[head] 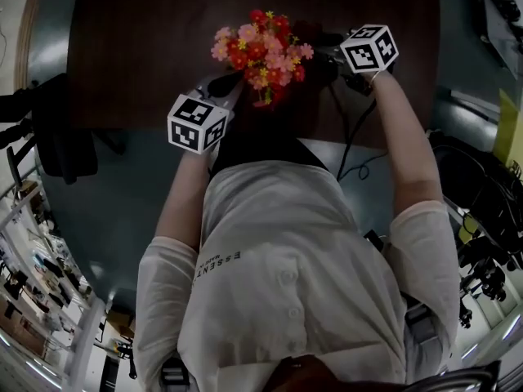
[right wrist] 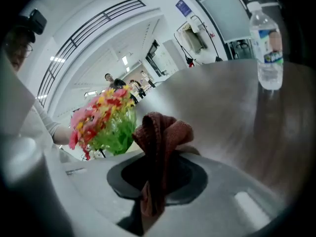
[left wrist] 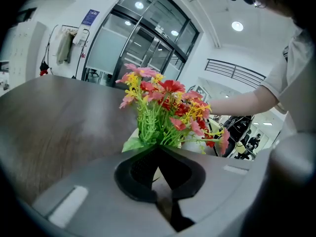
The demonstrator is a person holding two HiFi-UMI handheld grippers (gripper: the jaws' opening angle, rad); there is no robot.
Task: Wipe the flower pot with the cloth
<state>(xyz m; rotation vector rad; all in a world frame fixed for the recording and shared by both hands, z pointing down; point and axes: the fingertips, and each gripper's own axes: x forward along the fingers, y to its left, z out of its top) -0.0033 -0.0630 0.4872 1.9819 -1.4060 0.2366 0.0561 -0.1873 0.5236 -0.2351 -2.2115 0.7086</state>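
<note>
A bunch of red, pink and yellow artificial flowers (head: 261, 51) stands in a pale flower pot (left wrist: 190, 143) on the dark wooden table (head: 139, 47). My left gripper (left wrist: 158, 149) is at the pot's near side under the green stems. Its jaws are shut, with a pale sliver of the pot's rim showing between the pads. A crumpled red-brown cloth (right wrist: 160, 132) sticks up out of my right gripper (right wrist: 157, 162), which is shut on it to the right of the flowers (right wrist: 101, 120). In the head view the left gripper (head: 233, 84) and the right gripper (head: 323, 55) flank the bunch.
A clear water bottle (right wrist: 266, 48) stands on the table beyond the right gripper. A black cable (head: 351, 149) hangs off the table's near edge. A black chair (head: 57, 137) is off to the left on the floor.
</note>
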